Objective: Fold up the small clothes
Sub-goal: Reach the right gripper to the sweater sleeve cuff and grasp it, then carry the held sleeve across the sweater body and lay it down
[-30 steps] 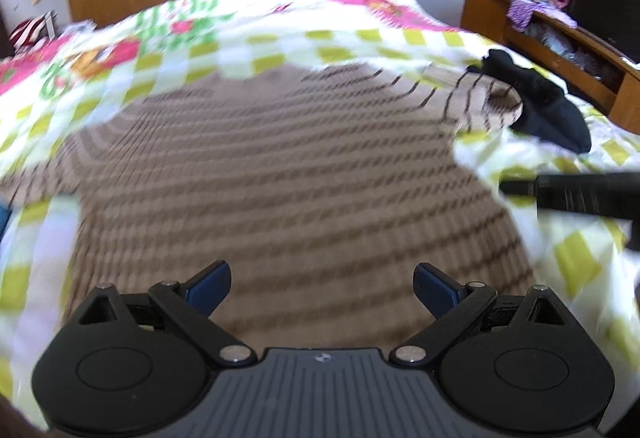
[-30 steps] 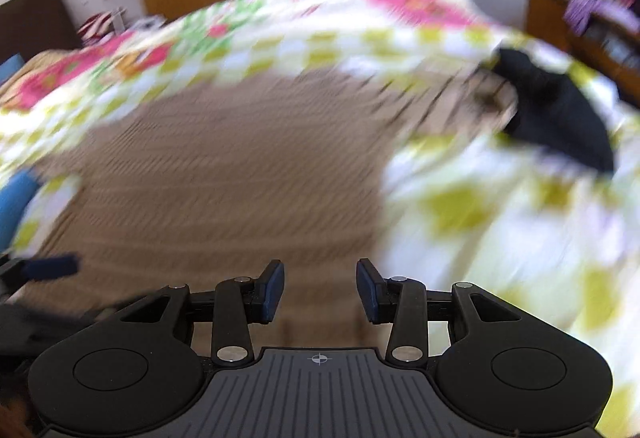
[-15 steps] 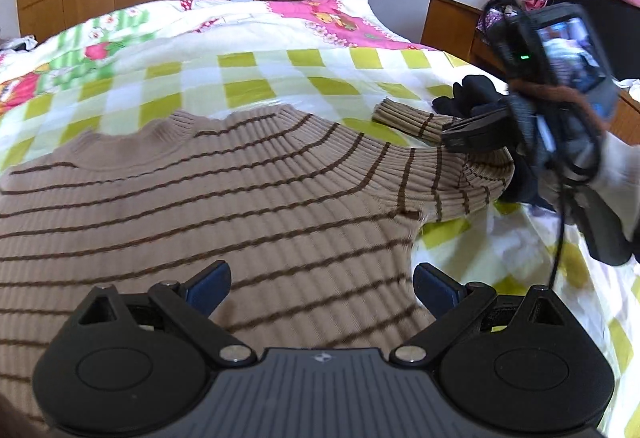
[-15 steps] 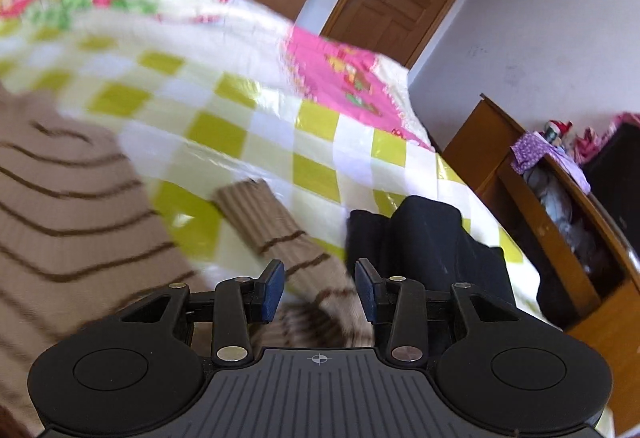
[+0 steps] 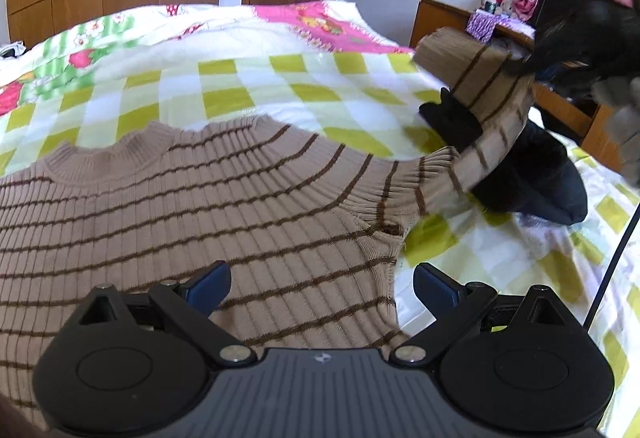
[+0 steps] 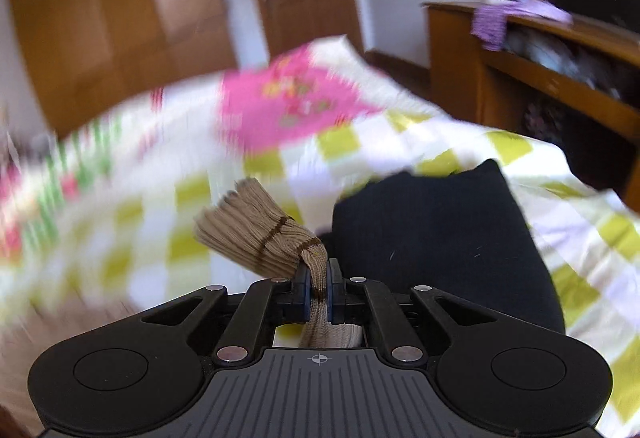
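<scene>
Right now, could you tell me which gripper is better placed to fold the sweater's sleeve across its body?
The right gripper: its jaws are closing on the sleeve, which is pinched between them and lifted off the bed. The left gripper is open and empty above the sweater body.

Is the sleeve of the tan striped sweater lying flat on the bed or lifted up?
Lifted. The tan ribbed sleeve arches off the checked bedspread, its cuff pinched in the closing right gripper.
</scene>
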Motion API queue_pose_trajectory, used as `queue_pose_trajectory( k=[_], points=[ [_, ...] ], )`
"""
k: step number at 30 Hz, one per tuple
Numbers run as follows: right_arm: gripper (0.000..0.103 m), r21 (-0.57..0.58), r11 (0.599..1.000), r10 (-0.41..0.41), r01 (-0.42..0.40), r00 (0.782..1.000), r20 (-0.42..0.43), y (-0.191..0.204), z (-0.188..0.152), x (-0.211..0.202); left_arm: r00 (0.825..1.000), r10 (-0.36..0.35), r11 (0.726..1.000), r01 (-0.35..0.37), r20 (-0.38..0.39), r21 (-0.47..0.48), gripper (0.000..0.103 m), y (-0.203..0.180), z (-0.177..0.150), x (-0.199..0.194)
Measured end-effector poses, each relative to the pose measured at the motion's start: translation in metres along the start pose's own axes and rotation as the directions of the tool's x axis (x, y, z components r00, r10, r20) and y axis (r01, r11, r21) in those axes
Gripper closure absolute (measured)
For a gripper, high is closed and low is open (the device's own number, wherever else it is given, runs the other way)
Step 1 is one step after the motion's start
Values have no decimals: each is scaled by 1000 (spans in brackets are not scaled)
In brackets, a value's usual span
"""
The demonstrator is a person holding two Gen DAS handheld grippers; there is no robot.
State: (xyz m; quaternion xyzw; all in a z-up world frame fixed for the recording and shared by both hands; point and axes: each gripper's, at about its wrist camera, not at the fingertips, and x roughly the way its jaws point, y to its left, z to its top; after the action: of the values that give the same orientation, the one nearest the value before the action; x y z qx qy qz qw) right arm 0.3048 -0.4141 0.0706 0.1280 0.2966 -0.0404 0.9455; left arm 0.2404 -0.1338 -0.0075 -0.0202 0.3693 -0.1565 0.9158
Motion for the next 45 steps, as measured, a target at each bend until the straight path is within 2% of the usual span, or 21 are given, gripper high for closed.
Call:
queue_pose_trajectory(
  k=[3,6,8,11,14,17,19,21,23,26,28,30,33,35,39,41,43,45],
  points=[
    [97,100,993,45,-54,995,89,-4,7,-32,1000,-17,1000,17,4,-20,0,7,0,-3],
    [97,118,986,98,-117,984,150,14,10,-45,1000,-18,999,18,9,-39,0,22,-6,-15],
    [97,47,988,139,-148,978,158,46,9,-48,1000,-10,998,11,13,-55,0,39,-13,-28],
    [97,-150,971,209,-187,966,149,116,-5,-46,1000,22,994,-20,21,-107,0,73,-29,-54],
    [97,-331,900,322,-286,945,61,191,-37,-37,997,70,985,-65,28,-163,0,106,-48,-78],
    [94,-452,795,416,-405,906,-79,257,-87,-24,990,140,969,-129,35,-211,0,132,-67,-96],
    [90,-525,714,431,-463,882,-190,293,-123,-12,983,180,956,-166,38,-240,0,145,-77,-103],
    [89,-562,679,406,-472,880,-248,311,-153,-9,978,203,945,-183,49,-270,0,156,-87,-109],
    [89,-542,687,403,-484,874,-271,310,-165,-16,974,220,938,-194,60,-286,0,165,-95,-111],
    [85,-540,712,385,-449,893,-234,290,-166,-39,977,208,941,-185,55,-284,0,171,-99,-106],
    [84,-527,746,353,-407,913,-205,266,-161,-46,980,190,944,-167,56,-286,0,173,-100,-103],
    [84,-519,790,276,-327,945,-175,242,-156,-49,978,197,946,-171,69,-277,0,173,-99,-104],
    [84,-521,824,172,-224,974,-146,213,-155,-48,973,206,948,-172,105,-268,0,178,-87,-105],
    [84,-511,839,128,-186,981,-146,201,-154,-39,967,216,955,-180,138,-236,0,175,-75,-104],
    [84,-467,866,129,-180,982,-138,189,-150,-20,946,243,965,-215,214,-148,0,171,-40,-87],
    [84,-489,858,115,-159,986,-118,186,-151,-10,944,271,962,-259,190,-82,0,169,-27,-66],
    [84,-524,846,38,-97,992,-124,182,-156,6,934,334,942,-334,124,-18,0,171,-24,-42],
    [85,-519,850,15,-89,989,-145,169,-158,16,906,417,906,-421,77,43,0,176,-29,-27]
  ],
)
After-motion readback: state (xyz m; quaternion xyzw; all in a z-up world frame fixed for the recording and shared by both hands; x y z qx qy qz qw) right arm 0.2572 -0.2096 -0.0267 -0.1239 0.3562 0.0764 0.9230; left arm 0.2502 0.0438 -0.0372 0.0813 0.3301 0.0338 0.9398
